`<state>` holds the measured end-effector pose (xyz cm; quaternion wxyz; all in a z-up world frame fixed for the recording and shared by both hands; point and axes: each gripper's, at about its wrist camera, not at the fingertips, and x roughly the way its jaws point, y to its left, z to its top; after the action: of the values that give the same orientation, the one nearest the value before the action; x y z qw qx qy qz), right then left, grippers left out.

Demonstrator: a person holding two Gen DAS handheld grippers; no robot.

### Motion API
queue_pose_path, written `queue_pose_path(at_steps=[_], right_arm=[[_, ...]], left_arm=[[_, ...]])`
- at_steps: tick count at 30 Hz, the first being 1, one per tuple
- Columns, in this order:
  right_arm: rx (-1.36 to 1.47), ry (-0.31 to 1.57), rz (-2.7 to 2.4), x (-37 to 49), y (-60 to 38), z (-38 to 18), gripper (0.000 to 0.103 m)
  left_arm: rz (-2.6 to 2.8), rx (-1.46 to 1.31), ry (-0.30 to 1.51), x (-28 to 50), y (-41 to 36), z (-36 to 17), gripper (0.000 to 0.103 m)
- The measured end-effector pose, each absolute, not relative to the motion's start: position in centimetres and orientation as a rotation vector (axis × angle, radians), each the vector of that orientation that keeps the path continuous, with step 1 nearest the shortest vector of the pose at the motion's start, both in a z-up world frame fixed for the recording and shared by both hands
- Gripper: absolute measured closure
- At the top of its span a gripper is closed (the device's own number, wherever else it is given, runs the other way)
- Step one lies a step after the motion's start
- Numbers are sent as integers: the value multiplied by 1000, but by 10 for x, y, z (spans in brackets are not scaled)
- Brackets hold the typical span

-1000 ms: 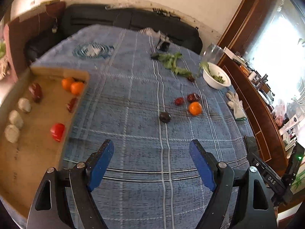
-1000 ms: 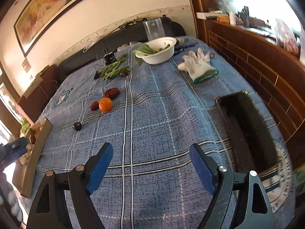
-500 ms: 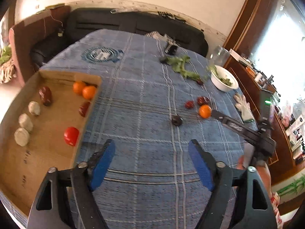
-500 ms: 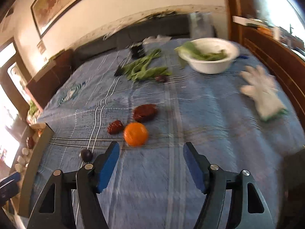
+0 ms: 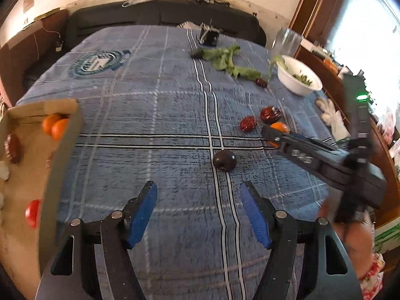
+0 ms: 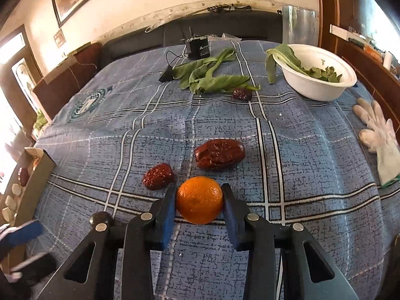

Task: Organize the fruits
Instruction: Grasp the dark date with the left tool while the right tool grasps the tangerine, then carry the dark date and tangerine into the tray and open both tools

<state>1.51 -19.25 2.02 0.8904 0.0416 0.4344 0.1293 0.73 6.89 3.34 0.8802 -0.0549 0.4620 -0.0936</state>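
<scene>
Closing just now on the orange (image 6: 199, 200), the right tool (image 6: 199, 203) has both blue pads against its sides on the blue checked desk (image 6: 312, 150). Two red dates (image 6: 219, 153) lie at its 12 and 10 o'clock. The left tool (image 5: 198, 213) hangs apart, empty, a dark fruit (image 5: 224, 160) at its 12 o'clock.

Each gripper is built of black plastic arms with slotted cut-outs and round silver rivets at the joints. The left gripper (image 5: 198, 215) carries flat blue pads (image 5: 143, 215) on the inner faces of its two fingers. The right gripper (image 6: 199, 203) has the same black frame and blue pads (image 6: 166, 215). Seen from the left wrist camera, the right gripper's dark body bears white lettering along its side and a small green light. A floral red-and-white sleeve (image 5: 370, 272) shows at the lower right.
</scene>
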Motion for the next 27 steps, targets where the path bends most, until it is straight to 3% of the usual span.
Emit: queue_pose_path(at_steps=[7, 9, 11, 14, 16, 27], right_arm=[[146, 904, 283, 8, -206, 20, 66], [154, 905, 287, 8, -208, 20, 66], [157, 905, 289, 9, -208, 20, 66], [146, 903, 286, 8, -206, 20, 66], [143, 901, 284, 8, -205, 20, 66], [125, 821, 265, -5, -207, 34, 66]], left_arm=[[-239, -76, 924, 30, 50, 25, 35], [-238, -48, 924, 37, 43, 21, 40], [-244, -35, 935, 42, 37, 15, 60], [-245, 4, 914, 39, 31, 12, 75], [-252, 10, 908, 37, 29, 13, 80], [-222, -145, 828, -17, 78, 59, 80]])
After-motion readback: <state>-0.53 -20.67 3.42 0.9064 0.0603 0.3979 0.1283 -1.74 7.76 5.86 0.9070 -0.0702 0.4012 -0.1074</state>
